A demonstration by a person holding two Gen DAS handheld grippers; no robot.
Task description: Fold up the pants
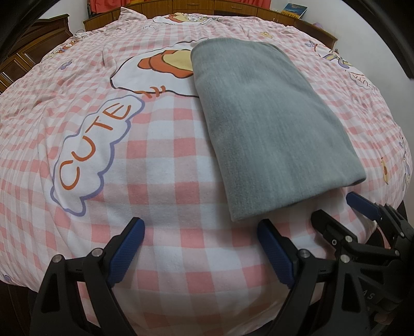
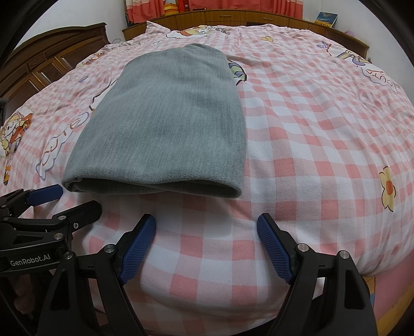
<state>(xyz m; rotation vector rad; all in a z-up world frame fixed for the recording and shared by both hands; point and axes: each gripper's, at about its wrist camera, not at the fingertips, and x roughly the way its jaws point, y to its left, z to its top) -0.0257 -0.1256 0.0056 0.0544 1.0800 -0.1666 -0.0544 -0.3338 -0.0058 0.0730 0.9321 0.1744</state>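
Note:
The grey pants (image 1: 271, 124) lie folded into a long flat stack on the pink checked bed cover; they also show in the right wrist view (image 2: 165, 124), with the folded edge nearest me. My left gripper (image 1: 200, 228) is open and empty, just in front and to the left of the stack's near end. My right gripper (image 2: 206, 224) is open and empty, just in front of the near end. The right gripper shows at the right of the left wrist view (image 1: 333, 209), and the left gripper at the left of the right wrist view (image 2: 75, 200).
The bed cover (image 1: 168, 181) has cartoon prints and a "CUTE" bubble (image 1: 95, 144). A wooden headboard shelf (image 2: 233, 18) runs along the far side with a book (image 2: 326, 18). A dark wooden cabinet (image 2: 46, 64) stands at the left.

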